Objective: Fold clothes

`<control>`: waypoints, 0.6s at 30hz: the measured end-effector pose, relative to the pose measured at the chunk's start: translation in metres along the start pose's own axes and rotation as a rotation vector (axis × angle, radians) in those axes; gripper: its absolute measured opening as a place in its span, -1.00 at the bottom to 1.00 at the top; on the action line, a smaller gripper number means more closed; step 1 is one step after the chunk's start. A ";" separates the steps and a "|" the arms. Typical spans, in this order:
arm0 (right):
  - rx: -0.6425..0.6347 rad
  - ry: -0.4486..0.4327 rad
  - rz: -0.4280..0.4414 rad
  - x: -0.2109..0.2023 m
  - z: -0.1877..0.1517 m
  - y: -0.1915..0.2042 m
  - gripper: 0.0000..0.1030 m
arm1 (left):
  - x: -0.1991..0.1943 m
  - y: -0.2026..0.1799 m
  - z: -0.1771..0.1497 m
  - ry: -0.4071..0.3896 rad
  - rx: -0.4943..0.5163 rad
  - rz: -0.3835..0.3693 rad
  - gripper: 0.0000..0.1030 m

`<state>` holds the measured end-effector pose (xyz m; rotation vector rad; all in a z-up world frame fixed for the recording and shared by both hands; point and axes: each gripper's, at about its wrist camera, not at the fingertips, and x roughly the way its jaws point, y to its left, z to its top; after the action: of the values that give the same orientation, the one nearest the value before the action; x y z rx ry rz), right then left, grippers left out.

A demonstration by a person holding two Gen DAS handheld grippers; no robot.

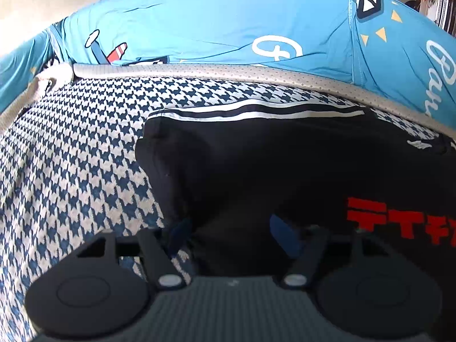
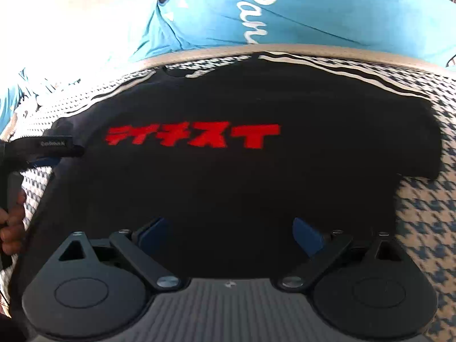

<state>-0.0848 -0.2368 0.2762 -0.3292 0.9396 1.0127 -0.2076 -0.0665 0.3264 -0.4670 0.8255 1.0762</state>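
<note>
A black T-shirt (image 2: 228, 171) with red block lettering (image 2: 192, 136) across its chest lay spread flat on a houndstooth-patterned mattress (image 1: 74, 171), blue on white, reaching nearly to the mattress's far edge. That far edge was bound with a grey dotted piping (image 1: 228, 71). White stripes (image 1: 250, 111) ran along the shirt's upper hem line, close to the piping. Beyond the piping lay a turquoise printed sheet (image 1: 199, 17) with white stars, cartoon figures and white script writing.

The left gripper (image 1: 230, 233) sat over the shirt's left edge, its blue-padded fingers (image 1: 285, 233) spread apart, with black fabric lying between them; whether the pads touched the cloth could not be told. One finger stood just at the border where the black cloth met the houndstooth.

The right gripper (image 2: 228, 230) was above the lower middle of the shirt, below the red lettering, its blue pads (image 2: 306, 235) also held wide apart, gripping nothing. In the right wrist view the left gripper (image 2: 61, 149) appeared at the shirt's left sleeve edge, and the person's left hand (image 2: 12, 222) showed at the picture's left border holding its handle. To the right of the shirt the houndstooth mattress surface lay bare towards the near right corner.
</note>
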 end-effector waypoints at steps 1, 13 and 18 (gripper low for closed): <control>-0.009 -0.002 0.007 -0.002 -0.002 -0.002 0.83 | 0.000 0.000 0.001 0.002 -0.002 0.002 0.31; 0.042 -0.012 -0.088 -0.021 -0.007 -0.050 0.81 | 0.005 0.004 0.011 -0.013 -0.031 0.118 0.53; 0.153 -0.068 -0.091 -0.034 0.001 -0.079 0.82 | -0.009 -0.010 0.010 -0.039 -0.001 0.031 0.58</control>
<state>-0.0248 -0.2975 0.2905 -0.2065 0.9268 0.8581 -0.1970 -0.0690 0.3393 -0.4341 0.8001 1.1110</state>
